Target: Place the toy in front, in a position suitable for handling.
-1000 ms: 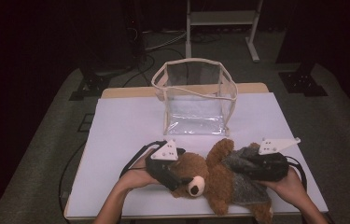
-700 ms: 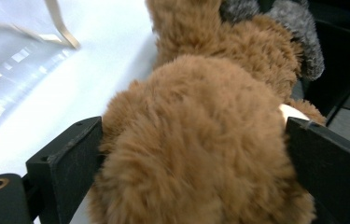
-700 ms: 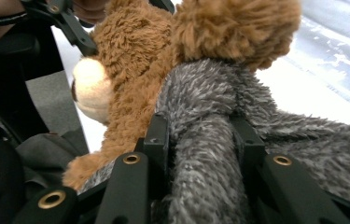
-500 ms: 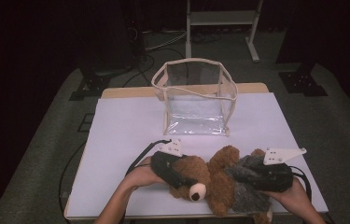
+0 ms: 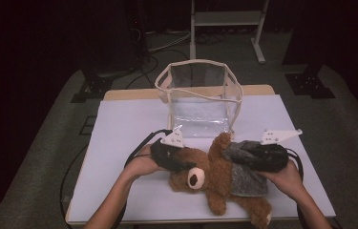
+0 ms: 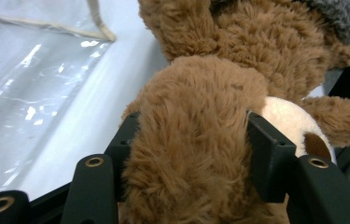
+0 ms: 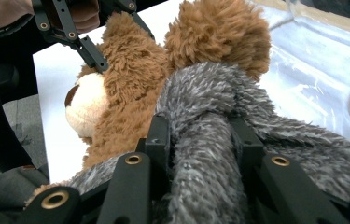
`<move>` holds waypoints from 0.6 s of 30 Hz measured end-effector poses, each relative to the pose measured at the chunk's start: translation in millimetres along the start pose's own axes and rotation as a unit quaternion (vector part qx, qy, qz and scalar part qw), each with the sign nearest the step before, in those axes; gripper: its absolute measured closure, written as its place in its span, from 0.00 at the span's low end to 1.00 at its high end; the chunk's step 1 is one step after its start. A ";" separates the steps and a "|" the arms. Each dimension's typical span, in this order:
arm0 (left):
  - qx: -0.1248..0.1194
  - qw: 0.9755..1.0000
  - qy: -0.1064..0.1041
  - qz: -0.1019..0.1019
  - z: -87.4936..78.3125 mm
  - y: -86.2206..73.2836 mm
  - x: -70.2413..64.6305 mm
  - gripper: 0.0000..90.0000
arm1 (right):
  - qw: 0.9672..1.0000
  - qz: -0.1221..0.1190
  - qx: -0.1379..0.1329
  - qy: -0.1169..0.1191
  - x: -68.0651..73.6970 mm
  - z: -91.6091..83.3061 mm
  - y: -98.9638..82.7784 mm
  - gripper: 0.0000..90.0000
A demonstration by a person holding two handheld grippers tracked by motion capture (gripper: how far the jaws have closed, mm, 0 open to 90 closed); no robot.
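A brown teddy bear in a grey sweater lies on its back on the white table, head toward the left. My left gripper has just been closing on the bear's head, and its pads now press into the fur on both sides. My right gripper is shut on the bear's grey sleeved arm, with the jaws either side of the sleeve. The bear's cream muzzle faces up.
A clear plastic bag with beige trim stands open-topped just behind the bear, at the table's far middle. Cables trail from both grippers. The table's front edge lies close under the bear's legs. The floor around is dark.
The left gripper's jaws have closed in around the bear's head. Both hands and the bear have shifted a little toward the bag.
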State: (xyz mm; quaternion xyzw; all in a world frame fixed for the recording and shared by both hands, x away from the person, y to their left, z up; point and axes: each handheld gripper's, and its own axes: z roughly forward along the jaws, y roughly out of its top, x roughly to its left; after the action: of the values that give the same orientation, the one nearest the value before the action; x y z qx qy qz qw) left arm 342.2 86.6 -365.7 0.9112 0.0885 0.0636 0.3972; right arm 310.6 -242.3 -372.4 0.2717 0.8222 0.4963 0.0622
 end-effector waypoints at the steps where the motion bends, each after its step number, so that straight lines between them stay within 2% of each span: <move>1: 0.008 1.000 0.005 0.009 -2.9 0.1 2.5 0.51 | 1.000 -0.002 0.001 0.001 -1.1 2.9 2.5 0.73; 3: 0.010 1.000 0.012 0.009 -5.6 0.0 4.5 0.51 | 1.000 -0.005 0.000 0.001 -3.4 11.8 9.8 0.73; 4: 0.017 0.999 0.025 0.014 -10.6 -1.6 8.0 0.51 | 1.000 -0.009 -0.001 0.000 -4.0 15.8 12.9 0.73; 7: 0.022 0.999 0.032 0.014 -14.5 -5.8 10.1 0.51 | 1.000 -0.013 0.004 0.000 -4.5 23.9 19.0 0.73; 8: 0.012 0.999 0.032 0.004 -16.6 -11.7 8.5 0.51 | 1.000 -0.020 0.007 0.002 -4.0 30.1 22.9 0.73; 11: -0.002 1.000 0.029 -0.001 -18.2 -21.2 4.1 0.50 | 1.000 -0.024 0.012 0.009 -2.7 34.2 22.8 0.73; 12: -0.023 0.999 0.025 -0.013 -19.8 -27.4 0.3 0.48 | 0.999 -0.024 0.020 0.023 0.2 36.8 19.4 0.73; 14: -0.036 0.999 0.015 -0.019 -22.1 -30.7 -1.3 0.43 | 0.999 -0.028 0.026 0.033 4.1 37.4 15.7 0.73; 15: -0.036 0.999 0.015 -0.019 -22.1 -30.7 -1.3 0.40 | 0.999 -0.028 0.026 0.033 4.1 37.4 15.7 0.73; 18: -0.035 0.999 0.009 -0.033 -23.2 -27.9 -3.1 0.22 | 0.998 -0.039 0.037 0.035 18.5 33.6 7.8 0.73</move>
State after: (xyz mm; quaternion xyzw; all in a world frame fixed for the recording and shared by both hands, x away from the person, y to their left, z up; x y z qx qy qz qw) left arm 331.8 121.1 -370.7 0.8929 0.1199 0.0618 0.4296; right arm 310.4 -203.8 -379.4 0.2240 0.8519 0.4715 0.0431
